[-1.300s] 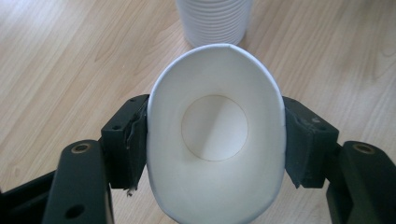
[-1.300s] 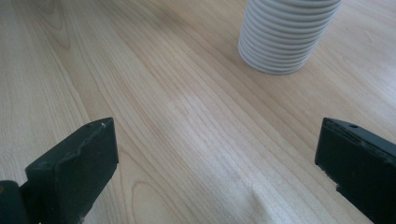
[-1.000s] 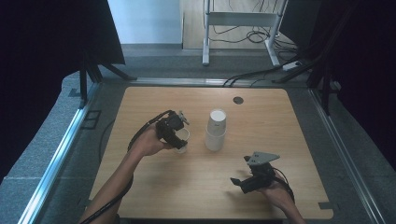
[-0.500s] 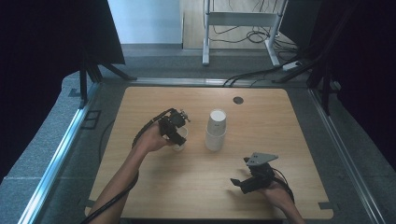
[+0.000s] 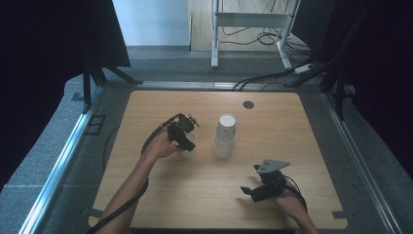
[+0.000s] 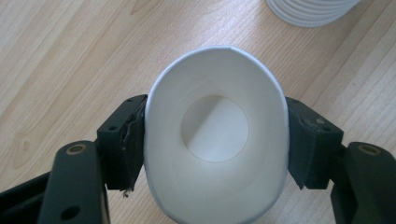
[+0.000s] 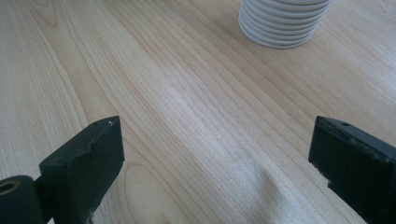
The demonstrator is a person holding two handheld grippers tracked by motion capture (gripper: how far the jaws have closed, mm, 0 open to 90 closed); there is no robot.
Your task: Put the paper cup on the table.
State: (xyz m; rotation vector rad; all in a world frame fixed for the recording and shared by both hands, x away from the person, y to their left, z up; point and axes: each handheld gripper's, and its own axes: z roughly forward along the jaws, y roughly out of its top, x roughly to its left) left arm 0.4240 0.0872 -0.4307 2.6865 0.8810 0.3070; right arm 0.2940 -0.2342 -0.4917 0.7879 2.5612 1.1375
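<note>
A single white paper cup (image 6: 215, 140) is squeezed oval between the jaws of my left gripper (image 6: 215, 144), mouth toward the camera. From above, that left gripper (image 5: 184, 134) holds the cup (image 5: 189, 144) just left of a stack of white cups (image 5: 225, 136) standing upside down mid-table. The stack's lower rims appear in the left gripper view (image 6: 310, 10) and the right gripper view (image 7: 282, 21). My right gripper (image 5: 249, 191) rests near the front right of the table, jaws wide apart, nothing between them (image 7: 215, 154).
The wooden table (image 5: 146, 112) has a dark round grommet (image 5: 249, 104) near its far edge. Cables trail from both grippers. A metal frame and cords (image 5: 253, 29) stand on the floor beyond the table.
My left gripper has drifted slightly toward the near side with the cup. The right gripper has hardly moved.
</note>
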